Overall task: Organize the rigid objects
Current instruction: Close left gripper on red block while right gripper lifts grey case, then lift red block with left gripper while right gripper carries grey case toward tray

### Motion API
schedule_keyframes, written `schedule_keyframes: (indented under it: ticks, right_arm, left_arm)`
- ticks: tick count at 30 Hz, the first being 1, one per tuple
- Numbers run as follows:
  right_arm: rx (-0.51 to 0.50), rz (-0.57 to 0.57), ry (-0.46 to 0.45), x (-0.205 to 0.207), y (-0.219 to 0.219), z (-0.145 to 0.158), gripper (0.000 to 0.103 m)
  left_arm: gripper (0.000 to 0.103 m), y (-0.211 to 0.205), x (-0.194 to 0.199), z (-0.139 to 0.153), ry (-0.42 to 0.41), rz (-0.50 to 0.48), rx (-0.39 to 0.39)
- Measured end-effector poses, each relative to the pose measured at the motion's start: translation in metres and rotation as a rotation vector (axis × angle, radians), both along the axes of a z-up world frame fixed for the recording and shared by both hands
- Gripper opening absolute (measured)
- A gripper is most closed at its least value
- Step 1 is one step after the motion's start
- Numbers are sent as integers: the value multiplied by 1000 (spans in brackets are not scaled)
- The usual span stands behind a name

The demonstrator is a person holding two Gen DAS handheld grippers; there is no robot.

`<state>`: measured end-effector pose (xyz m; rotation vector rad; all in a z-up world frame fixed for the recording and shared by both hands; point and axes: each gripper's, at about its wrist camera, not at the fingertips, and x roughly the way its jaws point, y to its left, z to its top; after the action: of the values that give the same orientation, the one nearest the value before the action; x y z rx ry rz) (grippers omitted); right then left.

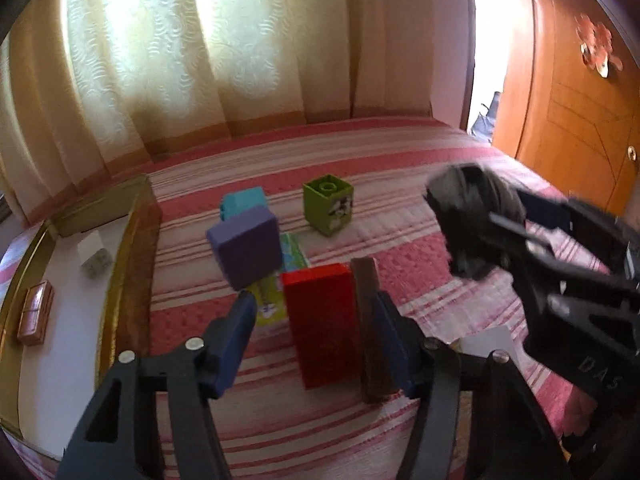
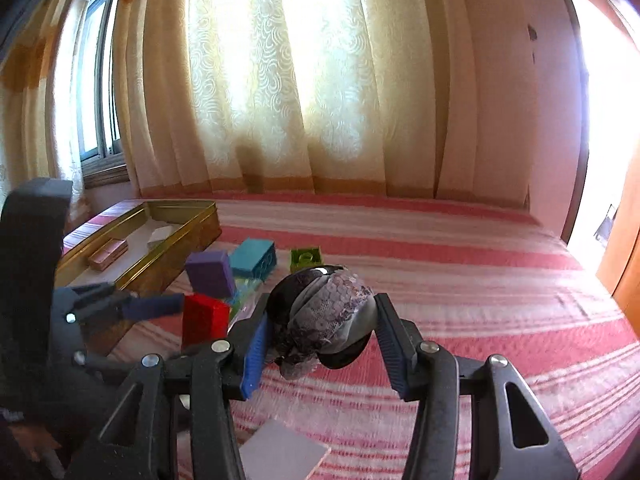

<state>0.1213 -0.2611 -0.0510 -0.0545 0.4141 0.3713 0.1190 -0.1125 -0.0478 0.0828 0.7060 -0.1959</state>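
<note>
Left tongs (image 1: 316, 332) are low over the striped bed (image 1: 400, 168), pointing down at the red block (image 1: 322, 320); that block and a thin brown slab (image 1: 370, 328) standing upright against its right side sit between the blue pads; the right pad touches the slab, the left pad stands clear of the red block, so the tongs read as parted with no grip. Just beyond sit a purple block (image 1: 246, 246), tilted on a printed packet (image 1: 294, 256), then a teal block (image 1: 244, 200) behind it, and a green brick (image 1: 329, 208) standing alone farther back. To the left lies a gold tin (image 1: 128, 240) on the bed; inside it are a small brown piece (image 1: 35, 314) and a white cube (image 1: 94, 258). Over on the right, the right tongs (image 2: 320, 338) are pinching a dark round object wrapped in lacy fabric (image 2: 324, 312), held above the bed, both pads pressed to its sides; a grey card (image 2: 280, 454) lies on the bed beneath them. A pale curtain (image 2: 280, 80) hangs behind; a wooden door (image 1: 568, 92) stands at far right.
</note>
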Motion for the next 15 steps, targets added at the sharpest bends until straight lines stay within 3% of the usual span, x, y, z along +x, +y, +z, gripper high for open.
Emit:
schedule_keyframes:
  ticks: [3, 8, 15]
  right_arm:
    - [15, 3, -9, 3, 4, 1, 52]
    - [33, -10, -48, 0, 3, 3, 52]
    - [77, -39, -126, -9, -5, 8, 52]
  left_arm:
    - [31, -8, 3, -3, 19, -24, 21]
    - [30, -1, 0, 1, 13, -23, -26]
    - [30, 8, -16, 12, -86, 12, -50]
